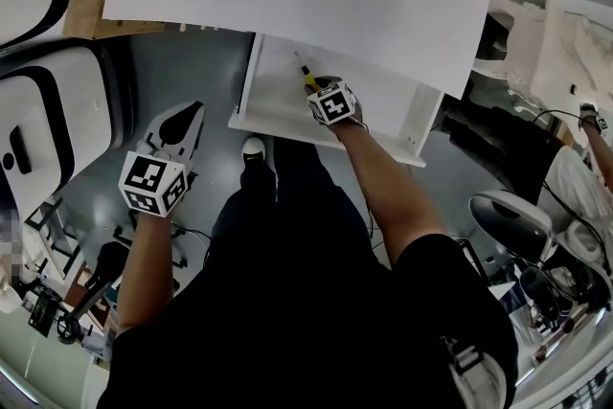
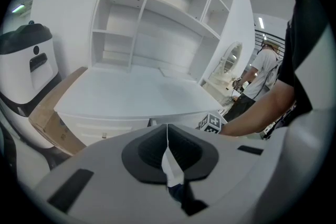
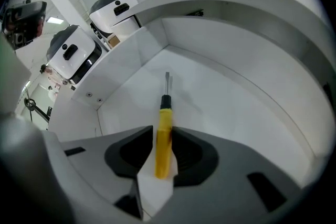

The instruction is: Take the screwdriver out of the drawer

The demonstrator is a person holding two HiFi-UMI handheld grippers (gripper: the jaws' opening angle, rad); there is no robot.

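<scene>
No word, number or brand name can be read anywhere in these views. The only printed signs are black-and-white square marker patterns. One set is on the cube [image 1: 153, 184] of the left hand-held gripper [image 1: 184, 118]. The other is on the cube [image 1: 333, 103] of the right hand-held gripper [image 1: 311, 83], which also shows in the left gripper view [image 2: 212, 123]. They are blocky code patterns, not letters or digits.
</scene>
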